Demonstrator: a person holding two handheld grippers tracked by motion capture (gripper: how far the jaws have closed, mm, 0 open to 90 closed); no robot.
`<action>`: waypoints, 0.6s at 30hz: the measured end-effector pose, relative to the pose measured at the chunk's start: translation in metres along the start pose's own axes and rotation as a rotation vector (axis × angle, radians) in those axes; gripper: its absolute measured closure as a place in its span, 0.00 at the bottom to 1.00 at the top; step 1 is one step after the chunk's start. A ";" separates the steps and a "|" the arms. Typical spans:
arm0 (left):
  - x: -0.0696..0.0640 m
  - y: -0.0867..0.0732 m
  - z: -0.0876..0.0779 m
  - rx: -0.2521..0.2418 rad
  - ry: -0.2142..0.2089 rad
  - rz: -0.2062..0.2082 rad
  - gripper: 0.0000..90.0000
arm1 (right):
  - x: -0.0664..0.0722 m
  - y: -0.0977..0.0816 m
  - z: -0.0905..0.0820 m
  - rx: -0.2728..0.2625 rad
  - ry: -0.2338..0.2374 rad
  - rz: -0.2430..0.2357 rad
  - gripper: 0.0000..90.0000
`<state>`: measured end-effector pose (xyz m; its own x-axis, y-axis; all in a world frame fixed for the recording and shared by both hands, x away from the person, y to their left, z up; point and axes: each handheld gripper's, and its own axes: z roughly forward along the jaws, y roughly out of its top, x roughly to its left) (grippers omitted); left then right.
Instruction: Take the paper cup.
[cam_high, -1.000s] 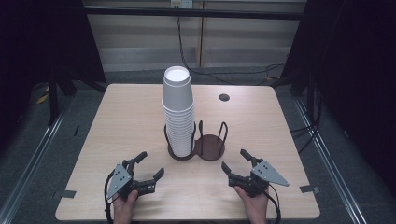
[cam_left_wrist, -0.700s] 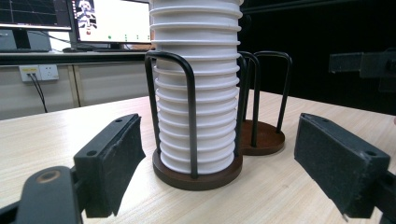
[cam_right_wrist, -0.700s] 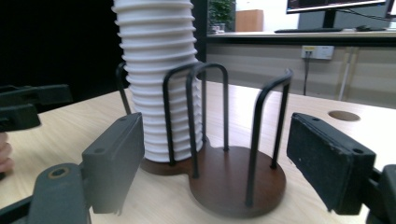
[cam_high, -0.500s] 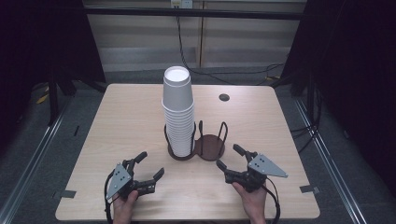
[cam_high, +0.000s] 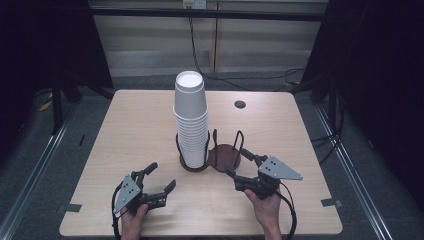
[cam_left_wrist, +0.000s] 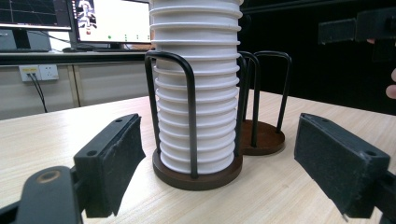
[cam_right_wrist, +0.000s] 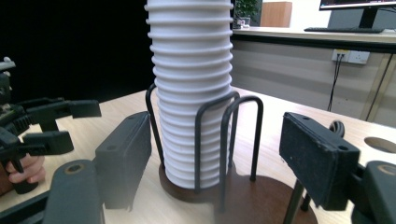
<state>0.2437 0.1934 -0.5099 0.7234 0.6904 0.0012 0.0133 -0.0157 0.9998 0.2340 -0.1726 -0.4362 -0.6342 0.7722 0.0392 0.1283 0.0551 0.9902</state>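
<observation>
At the near edge of the bench (cam_high: 125, 120), the left tongs (cam_high: 159, 178) rest in the person's left hand (cam_high: 132, 220), jaws spread wide and holding nothing. The right tongs (cam_high: 238, 163), in the right hand (cam_high: 265, 206), are just as wide open and empty, their tips just short of the empty ring of the dark wire cup holder (cam_high: 225, 155).

Beyond them, mid-bench, the stack of white paper cups (cam_high: 191, 120) stands upright in the holder's left ring. The left gripper view looks between its pads at the stack (cam_left_wrist: 196, 88) framed by black wire loops, with the right tongs (cam_left_wrist: 359, 28) off to the right. The right gripper view adds the left tongs (cam_right_wrist: 46, 126) at its left edge.

Farther back a round grommet hole (cam_high: 240, 104) sits in the benchtop. The left gripper view alone catches lit monitors (cam_left_wrist: 109, 21) behind.
</observation>
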 end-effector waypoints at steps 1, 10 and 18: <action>-0.001 0.000 0.000 -0.004 -0.003 -0.011 0.17 | 0.000 0.002 0.000 -0.001 0.009 0.008 0.28; -0.001 0.000 0.000 -0.004 -0.003 -0.011 0.17 | -0.001 0.021 0.011 0.047 0.085 0.018 0.22; -0.001 0.000 0.000 -0.005 -0.003 -0.012 0.17 | -0.003 0.039 0.019 0.053 0.102 0.019 0.16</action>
<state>0.2434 0.1925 -0.5102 0.7254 0.6883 -0.0108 0.0187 -0.0040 0.9998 0.2554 -0.1607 -0.4003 -0.7054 0.7049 0.0744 0.1796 0.0762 0.9808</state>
